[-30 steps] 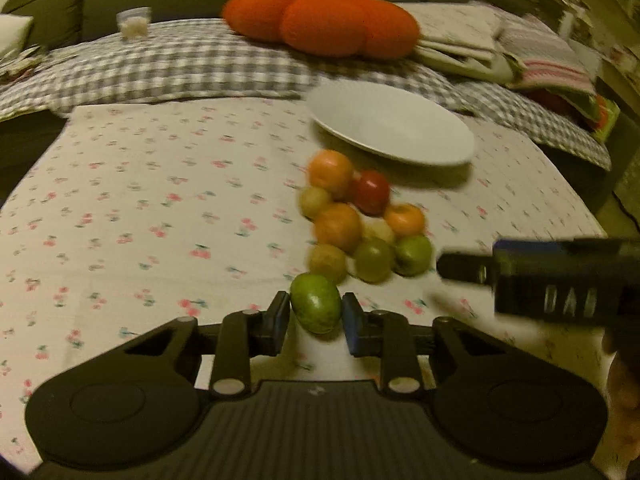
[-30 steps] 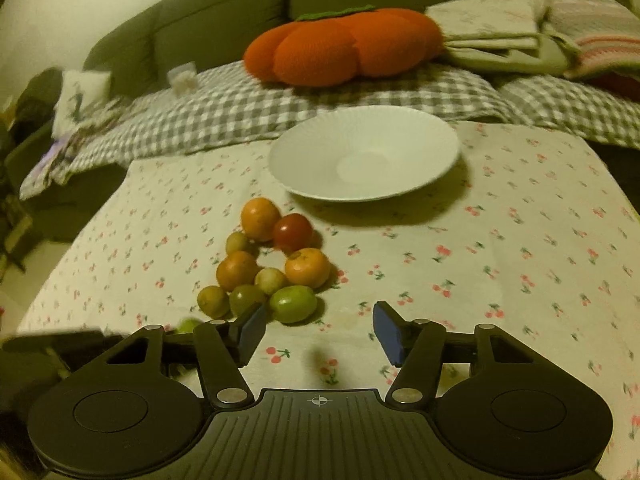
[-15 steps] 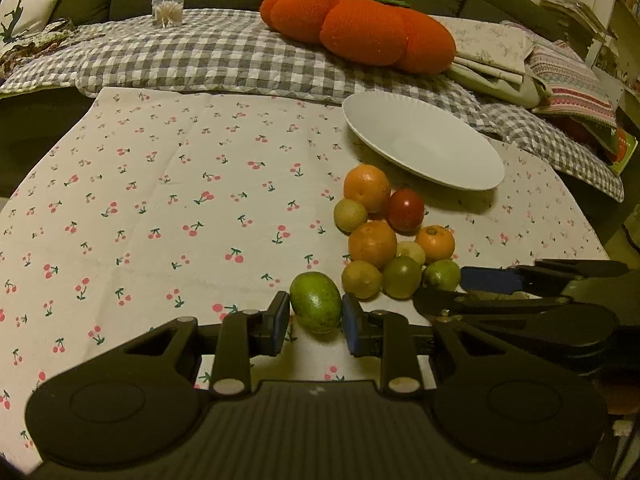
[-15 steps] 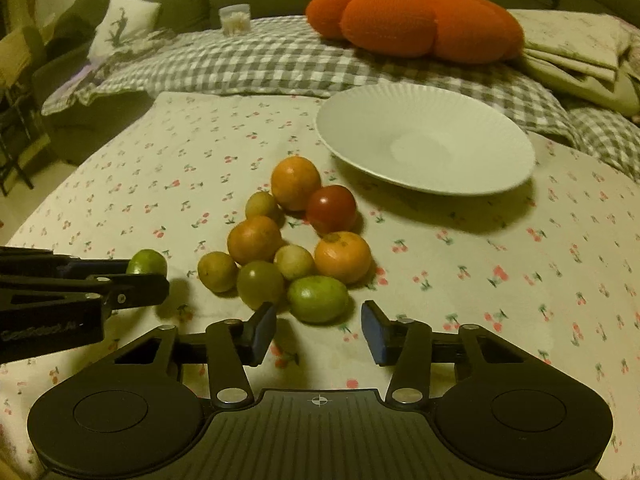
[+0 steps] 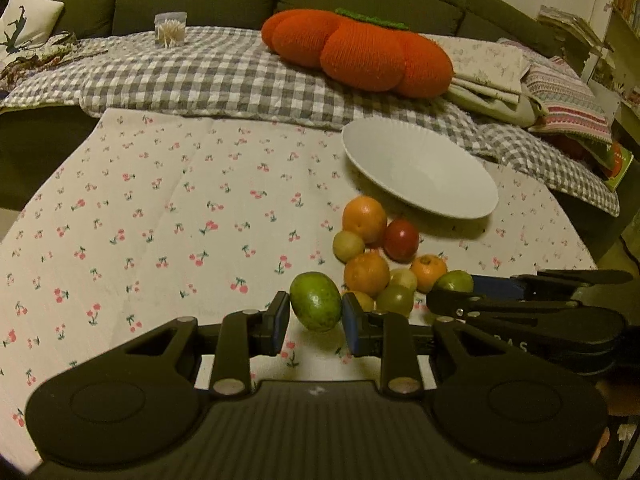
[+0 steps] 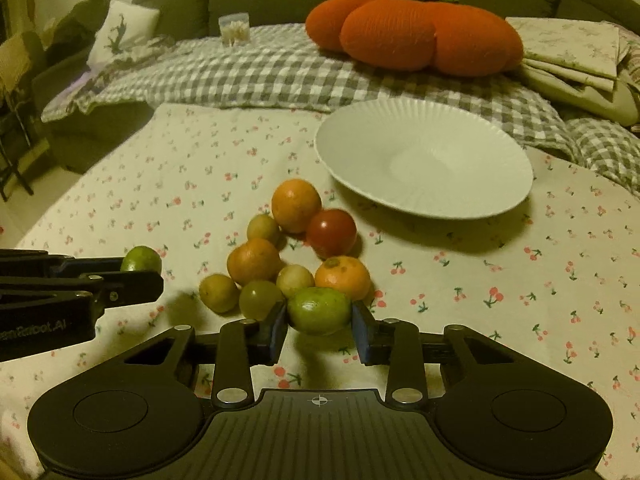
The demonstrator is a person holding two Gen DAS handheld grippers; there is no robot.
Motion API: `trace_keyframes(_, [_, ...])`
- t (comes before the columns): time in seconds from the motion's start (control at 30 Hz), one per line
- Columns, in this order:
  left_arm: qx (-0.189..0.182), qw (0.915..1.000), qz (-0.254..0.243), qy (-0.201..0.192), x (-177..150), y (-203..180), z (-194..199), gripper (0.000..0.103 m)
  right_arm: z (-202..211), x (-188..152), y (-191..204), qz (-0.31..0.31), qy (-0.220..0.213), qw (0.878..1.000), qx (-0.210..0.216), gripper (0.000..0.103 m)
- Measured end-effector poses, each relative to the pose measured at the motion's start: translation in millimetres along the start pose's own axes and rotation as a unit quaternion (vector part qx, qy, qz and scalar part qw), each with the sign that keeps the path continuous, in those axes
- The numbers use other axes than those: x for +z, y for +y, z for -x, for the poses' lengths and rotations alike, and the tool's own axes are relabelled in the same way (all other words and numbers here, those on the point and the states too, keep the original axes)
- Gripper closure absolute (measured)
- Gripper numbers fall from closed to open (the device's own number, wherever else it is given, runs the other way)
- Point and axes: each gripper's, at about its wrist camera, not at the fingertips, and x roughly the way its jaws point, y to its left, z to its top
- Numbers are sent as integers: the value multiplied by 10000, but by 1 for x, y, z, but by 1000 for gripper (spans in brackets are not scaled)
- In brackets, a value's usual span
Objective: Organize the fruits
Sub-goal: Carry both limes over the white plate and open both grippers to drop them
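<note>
My left gripper [image 5: 315, 314] is shut on an oval green fruit [image 5: 315, 301], held just above the cherry-print tablecloth [image 5: 160, 240], left of the fruit pile. The pile [image 6: 296, 248] holds oranges, a red tomato [image 6: 331, 233] and small yellow-green fruits. My right gripper [image 6: 319, 330] is at the pile's near edge. Its jaws are closing, and both pads touch a round green fruit [image 6: 319, 310] that rests on the cloth between them. A white plate [image 6: 424, 160] stands empty behind the pile. The left gripper [image 6: 140, 272] with its fruit also shows at the left of the right wrist view.
Behind the table, an orange pumpkin cushion [image 5: 360, 52] lies on a grey checked blanket [image 5: 200, 76] over a dark sofa. Folded cloths [image 5: 500, 72] are stacked at the back right. A small clear box [image 5: 171, 29] stands at the back left.
The right gripper has slid forward to the pile and its jaws have narrowed onto the round green fruit. The left gripper keeps its fruit and has barely moved.
</note>
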Motion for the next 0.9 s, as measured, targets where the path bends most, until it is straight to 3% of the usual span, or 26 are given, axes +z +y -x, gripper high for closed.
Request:
trace_keyframes(0.4, [-95, 9981, -502, -357, 45, -27, 4, 77, 24, 21, -21, -266, -444, 9986, -94, 70])
trace_keyframes(0.67, [-127, 9927, -1071, -549, 63, -51, -28, 77, 28, 36, -59, -580, -734, 9953, -255, 70])
trace_keyframes(0.9, [-529, 9871, -1367, -647, 72, -68, -55, 77, 17, 43, -79, -655, -750, 9942, -400, 70])
